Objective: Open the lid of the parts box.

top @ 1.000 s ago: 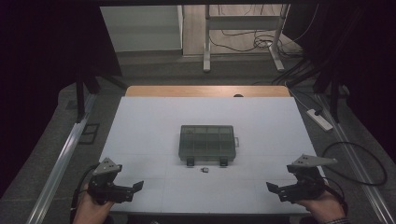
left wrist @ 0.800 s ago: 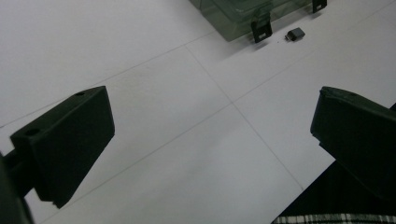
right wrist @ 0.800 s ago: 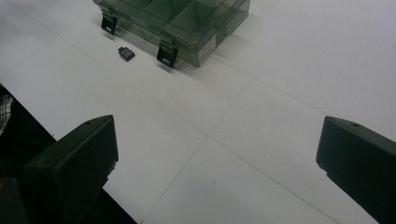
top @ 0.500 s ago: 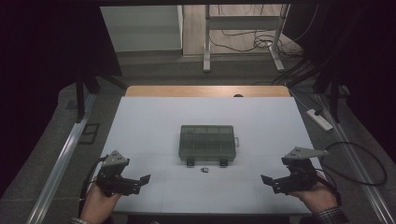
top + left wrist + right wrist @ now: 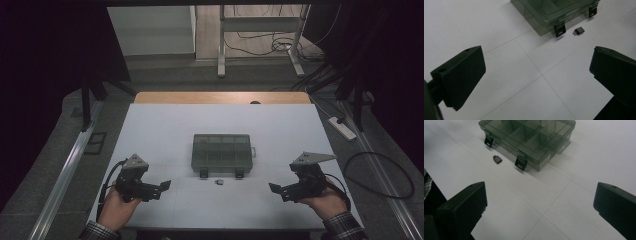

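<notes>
A smoky clear compartment box [image 5: 221, 153] [image 5: 554, 11] [image 5: 529, 135] sits shut at the middle of the white table [image 5: 160, 130], its two black latches facing me. A small dark adapter-like piece [image 5: 219, 182] [image 5: 579, 31] [image 5: 497, 159] lies on the table just in front of the latches. My left gripper [image 5: 162, 187] [image 5: 537, 75] is held low at the front left, open and empty, pointing toward the box. At the front right my right gripper [image 5: 275, 189] [image 5: 540, 202] is open too, with nothing between its jaws.
A wooden strip [image 5: 220, 97] borders the table's far edge. A power strip [image 5: 342, 127] and cables [image 5: 380, 175] lie on the floor to the right. A desk frame [image 5: 260, 45] stands beyond the table.
Both hands have moved inward and a little forward over the table, bringing the grippers closer to the box. The box and the small piece have not moved.
</notes>
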`<state>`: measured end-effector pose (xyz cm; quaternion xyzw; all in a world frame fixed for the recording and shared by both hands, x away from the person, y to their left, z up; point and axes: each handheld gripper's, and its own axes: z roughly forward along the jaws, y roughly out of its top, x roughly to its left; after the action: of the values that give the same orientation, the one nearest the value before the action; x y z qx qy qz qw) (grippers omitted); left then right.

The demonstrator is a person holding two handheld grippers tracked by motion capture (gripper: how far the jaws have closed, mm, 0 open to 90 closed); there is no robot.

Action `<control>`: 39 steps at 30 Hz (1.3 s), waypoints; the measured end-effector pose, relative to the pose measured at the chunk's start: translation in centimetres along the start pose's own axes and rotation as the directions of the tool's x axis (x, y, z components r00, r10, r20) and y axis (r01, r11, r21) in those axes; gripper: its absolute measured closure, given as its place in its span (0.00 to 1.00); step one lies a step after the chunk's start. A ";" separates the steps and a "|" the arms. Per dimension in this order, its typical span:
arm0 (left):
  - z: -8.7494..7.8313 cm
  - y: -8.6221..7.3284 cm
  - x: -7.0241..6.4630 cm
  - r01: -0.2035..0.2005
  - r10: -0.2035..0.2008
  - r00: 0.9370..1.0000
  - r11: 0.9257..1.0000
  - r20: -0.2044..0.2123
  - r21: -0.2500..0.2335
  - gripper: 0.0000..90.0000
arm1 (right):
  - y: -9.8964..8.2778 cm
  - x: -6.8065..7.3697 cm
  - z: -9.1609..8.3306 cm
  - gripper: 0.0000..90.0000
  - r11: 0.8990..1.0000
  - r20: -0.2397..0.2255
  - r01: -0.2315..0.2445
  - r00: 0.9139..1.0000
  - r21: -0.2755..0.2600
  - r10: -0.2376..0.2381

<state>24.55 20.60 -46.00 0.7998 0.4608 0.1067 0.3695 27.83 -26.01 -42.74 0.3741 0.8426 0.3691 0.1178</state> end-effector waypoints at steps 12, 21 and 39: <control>1.7 1.2 -0.3 -0.042 0.042 0.998 0.999 0.043 0.005 0.01 | 1.0 0.0 1.8 0.00 1.000 -0.028 0.022 0.999 0.006 -0.022; 3.3 2.4 -0.4 -0.066 0.065 0.995 0.998 0.069 0.010 0.00 | 1.8 0.0 3.5 0.00 1.000 -0.039 0.025 0.999 0.010 -0.025; 6.2 4.3 -0.3 -0.101 0.102 0.992 0.995 0.075 -0.024 0.00 | 3.0 -0.3 5.6 0.00 0.999 -0.068 0.039 0.997 0.028 -0.037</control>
<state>30.35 15.99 -47.32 0.8219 0.4041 0.0993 0.3890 32.33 -21.95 -44.58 0.3470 0.8584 0.3667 0.0909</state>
